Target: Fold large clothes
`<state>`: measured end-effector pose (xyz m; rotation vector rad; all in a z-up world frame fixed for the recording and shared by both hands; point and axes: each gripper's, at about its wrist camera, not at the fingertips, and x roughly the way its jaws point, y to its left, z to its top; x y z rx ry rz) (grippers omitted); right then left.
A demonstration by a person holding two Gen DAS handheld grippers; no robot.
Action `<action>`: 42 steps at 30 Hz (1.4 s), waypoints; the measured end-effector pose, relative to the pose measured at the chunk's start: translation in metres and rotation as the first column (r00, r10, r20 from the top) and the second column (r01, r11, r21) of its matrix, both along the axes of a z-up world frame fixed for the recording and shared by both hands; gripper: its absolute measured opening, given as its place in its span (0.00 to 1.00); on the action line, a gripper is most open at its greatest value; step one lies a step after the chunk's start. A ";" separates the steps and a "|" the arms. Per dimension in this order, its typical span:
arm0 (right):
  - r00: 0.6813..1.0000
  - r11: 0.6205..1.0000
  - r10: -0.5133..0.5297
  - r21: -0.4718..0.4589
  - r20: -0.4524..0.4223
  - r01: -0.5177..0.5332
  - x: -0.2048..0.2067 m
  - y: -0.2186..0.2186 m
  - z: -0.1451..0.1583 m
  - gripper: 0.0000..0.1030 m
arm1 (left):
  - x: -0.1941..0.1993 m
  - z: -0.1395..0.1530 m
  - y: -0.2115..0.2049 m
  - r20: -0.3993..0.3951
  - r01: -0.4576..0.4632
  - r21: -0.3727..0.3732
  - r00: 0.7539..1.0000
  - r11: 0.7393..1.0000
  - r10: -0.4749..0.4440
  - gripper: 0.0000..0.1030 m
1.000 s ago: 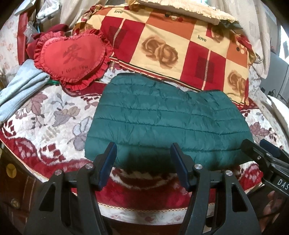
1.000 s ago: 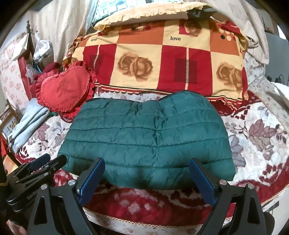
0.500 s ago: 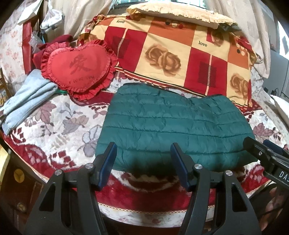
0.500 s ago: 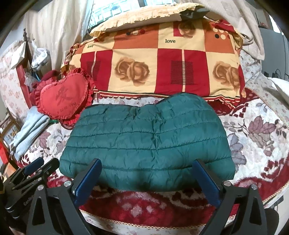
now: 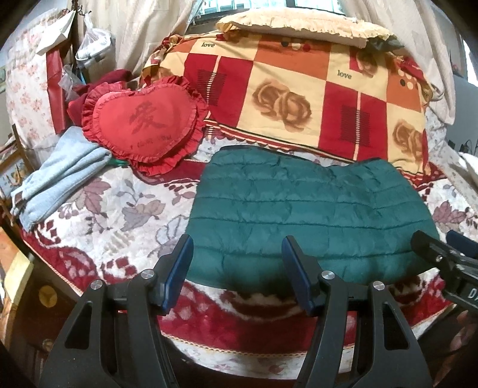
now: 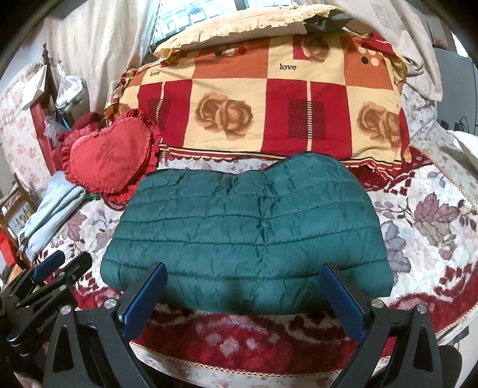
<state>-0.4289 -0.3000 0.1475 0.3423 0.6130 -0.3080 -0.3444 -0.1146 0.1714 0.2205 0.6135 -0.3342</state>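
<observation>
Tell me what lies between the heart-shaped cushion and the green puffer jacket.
Only bare floral bedspread separates the heart cushion from the green jacket; nothing else lies there. The left wrist view shows the gap widest; in the right wrist view they nearly meet.

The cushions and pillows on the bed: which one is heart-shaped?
The red ruffled cushion, lying left of the green quilted jacket. The checked rose-print pillow and the cream frilled pillow behind are rectangular.

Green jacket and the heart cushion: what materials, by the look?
Green jacket: thin synthetic shell, probably nylon or polyester, with a slight sheen; stitched horizontal channels puff up, so padded, down or fibre fill cannot be told. Heart cushion: matte red woven cloth, likely cotton or a blend, with gathered ruffle edging and a dark printed character.
</observation>
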 end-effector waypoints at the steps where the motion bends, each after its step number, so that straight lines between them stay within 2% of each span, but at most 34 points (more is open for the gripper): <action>1: 1.000 1.000 0.000 0.001 0.000 0.000 0.000 0.000 0.000 0.98 | 0.000 0.000 0.000 0.004 -0.003 0.005 1.000 1.000 0.003 0.60; 22: 1.000 1.000 0.014 0.019 -0.009 -0.014 0.003 0.007 -0.005 0.98 | -0.002 -0.005 0.000 -0.001 0.038 0.001 0.999 0.999 -0.038 0.60; 42: 1.000 0.999 0.017 0.045 -0.024 -0.016 0.005 0.003 -0.013 0.98 | 0.007 -0.013 0.000 -0.022 0.027 -0.013 0.999 1.000 -0.028 0.60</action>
